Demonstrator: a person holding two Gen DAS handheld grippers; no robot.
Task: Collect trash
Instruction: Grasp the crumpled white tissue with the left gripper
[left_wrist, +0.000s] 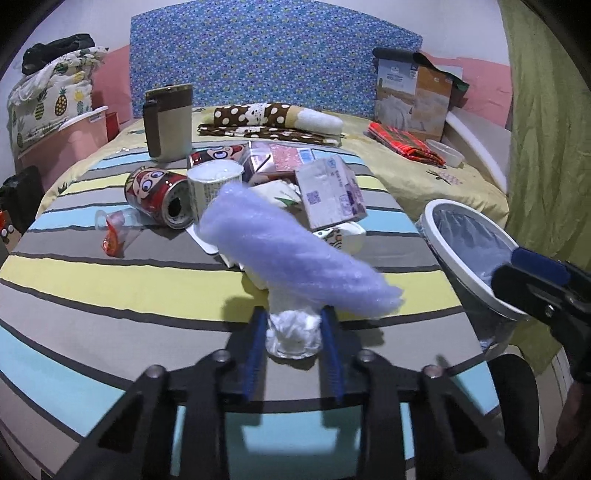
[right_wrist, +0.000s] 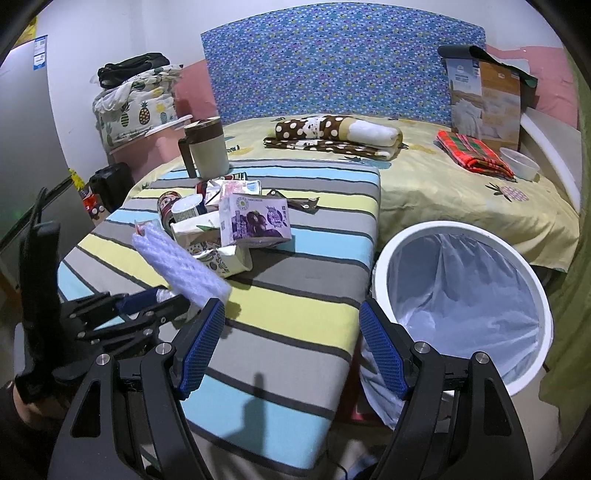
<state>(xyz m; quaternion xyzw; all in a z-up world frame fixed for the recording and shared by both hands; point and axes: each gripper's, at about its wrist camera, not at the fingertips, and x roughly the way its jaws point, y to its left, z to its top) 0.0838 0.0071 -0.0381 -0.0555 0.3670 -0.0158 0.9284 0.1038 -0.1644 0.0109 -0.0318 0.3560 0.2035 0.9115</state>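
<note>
Gripping the lilac bubble-wrap roll (left_wrist: 295, 251) by its white end, my left gripper (left_wrist: 294, 328); right gripper's (right_wrist: 291, 347) jaws gape beside the white lined bin (right_wrist: 461, 295).

glossy metal can (left_wrist: 159, 195), striped cloth cover (left_wrist: 110, 273)

You see a lilac foam wrap (left_wrist: 295, 254) | red cartoon-face can (left_wrist: 159, 197) to its left | purple-and-white carton (right_wrist: 255, 219) | mat (right_wrist: 288, 295) striped grey, yellow, light blue | white bin (right_wrist: 384, 266) with pale blue liner on the right | blue dotted headboard (left_wrist: 273, 55) far.
</note>
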